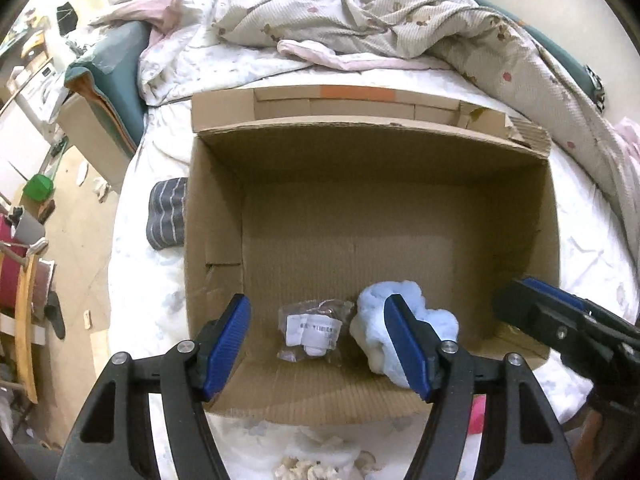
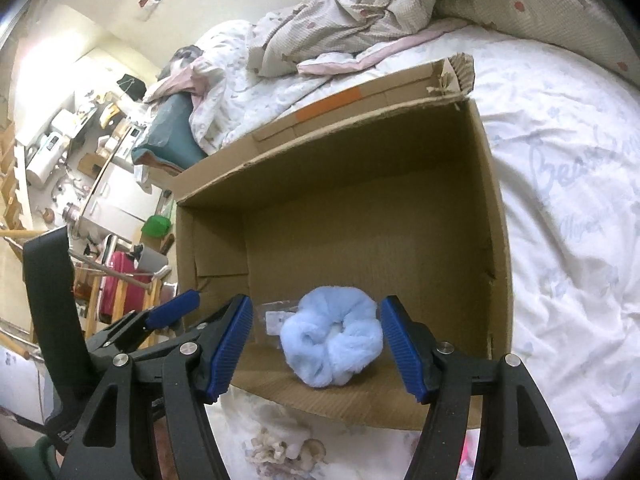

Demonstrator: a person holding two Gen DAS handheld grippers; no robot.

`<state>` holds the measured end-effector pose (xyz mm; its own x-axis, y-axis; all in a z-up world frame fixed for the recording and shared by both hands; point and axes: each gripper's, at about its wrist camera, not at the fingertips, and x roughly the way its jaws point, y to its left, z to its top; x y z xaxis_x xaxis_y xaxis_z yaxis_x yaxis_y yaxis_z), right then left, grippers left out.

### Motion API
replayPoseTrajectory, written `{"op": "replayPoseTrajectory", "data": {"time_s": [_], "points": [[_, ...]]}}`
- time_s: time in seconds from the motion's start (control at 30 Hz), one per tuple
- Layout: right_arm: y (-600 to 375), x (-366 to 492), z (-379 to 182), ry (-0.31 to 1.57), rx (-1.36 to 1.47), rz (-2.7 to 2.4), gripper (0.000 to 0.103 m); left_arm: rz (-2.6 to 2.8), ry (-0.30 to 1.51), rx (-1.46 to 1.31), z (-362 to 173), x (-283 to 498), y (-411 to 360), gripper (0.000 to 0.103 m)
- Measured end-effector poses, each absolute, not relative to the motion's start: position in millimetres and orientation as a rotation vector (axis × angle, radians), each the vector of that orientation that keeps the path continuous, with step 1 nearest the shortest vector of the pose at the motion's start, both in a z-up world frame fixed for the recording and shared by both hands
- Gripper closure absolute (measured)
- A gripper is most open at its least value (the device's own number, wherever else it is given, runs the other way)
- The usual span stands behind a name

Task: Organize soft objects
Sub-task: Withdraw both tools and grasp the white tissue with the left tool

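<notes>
Blue-padded left tongs fill the bottom of the left wrist view, spread wide with nothing between the pads, poised over the near end of the cardboard box. Right tongs are likewise spread and empty in their own view, framing the scrunchie below them; in the left wrist view they reach in over the box's near right corner.

Largest of all is the bed, covered in a white printed sheet, with a rumpled beige quilt heaped along its far side. On the sheet stands the open cardboard box, its far flap folded outward and showing an orange strip. Against the box's left outer wall lies a folded grey striped cloth.

Inside the box, on its floor near the front wall, rests a fluffy light-blue scrunchie. Just to its left, touching or nearly so, lies a small clear plastic packet with a white barcode label. Between the tongs and the box's near wall, a pale frilly item lies on the sheet.
</notes>
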<state>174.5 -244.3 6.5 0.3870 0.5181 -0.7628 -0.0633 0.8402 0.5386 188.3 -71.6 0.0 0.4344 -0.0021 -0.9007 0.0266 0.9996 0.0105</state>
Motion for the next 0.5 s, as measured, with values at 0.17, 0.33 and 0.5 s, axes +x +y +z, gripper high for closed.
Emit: {"op": "replayPoseTrajectory", "data": {"time_s": [0.17, 0.33, 0.5], "points": [[-252, 163, 11, 1.118, 0.457, 0.379, 0.033, -0.019, 1.121, -0.005, 10, 172, -63, 0.037], [-264, 139, 11, 1.143, 0.456, 0.372, 0.033, -0.036, 1.183, -0.002, 3, 143, -53, 0.037], [-276, 111, 3, 1.206, 0.465, 0.370, 0.033, -0.032, 1.290, -0.005, -25, 117, -43, 0.037]]}}
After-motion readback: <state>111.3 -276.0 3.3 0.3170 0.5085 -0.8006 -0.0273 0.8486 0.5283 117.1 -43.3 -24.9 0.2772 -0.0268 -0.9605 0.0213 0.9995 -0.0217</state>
